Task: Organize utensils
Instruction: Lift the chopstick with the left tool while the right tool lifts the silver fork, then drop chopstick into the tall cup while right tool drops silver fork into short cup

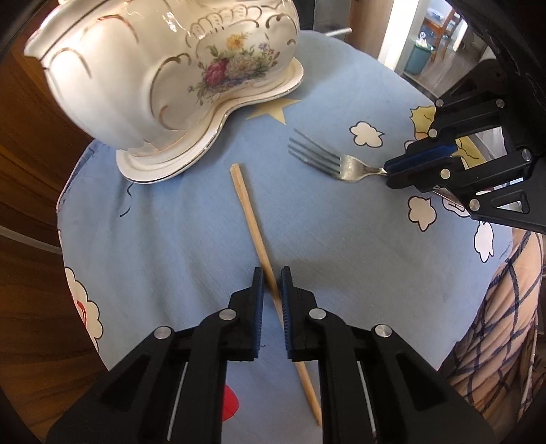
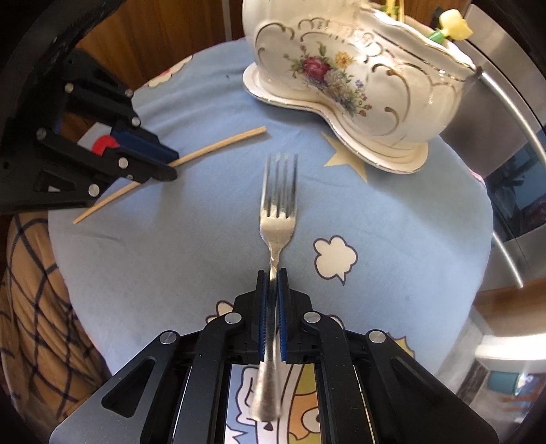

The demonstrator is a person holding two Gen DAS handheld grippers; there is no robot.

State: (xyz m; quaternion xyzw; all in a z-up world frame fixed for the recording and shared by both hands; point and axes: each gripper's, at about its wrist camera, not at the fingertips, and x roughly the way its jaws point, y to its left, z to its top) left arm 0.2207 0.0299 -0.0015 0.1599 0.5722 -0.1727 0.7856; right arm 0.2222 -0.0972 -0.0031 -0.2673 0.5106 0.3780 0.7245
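Note:
A wooden chopstick [image 1: 254, 225] lies on the blue cloth-covered table [image 1: 170, 239]. My left gripper [image 1: 272, 275] straddles its middle, jaws narrowly apart, pads beside the stick with small gaps. It also shows in the right wrist view [image 2: 167, 164] over the chopstick [image 2: 221, 145]. My right gripper [image 2: 272, 273] is shut on the neck of a metal fork [image 2: 278, 205], tines pointing away. In the left wrist view the right gripper [image 1: 390, 169] holds the fork [image 1: 320, 158] at the right. A white floral porcelain holder [image 1: 163, 78] stands at the back.
The holder [image 2: 358, 78] has a wide flared base and something yellow and green poking from its top [image 2: 454, 27]. The table edge drops off at the left to a wooden floor [image 1: 27, 191]. A person's checked trousers [image 1: 494, 328] are at the right.

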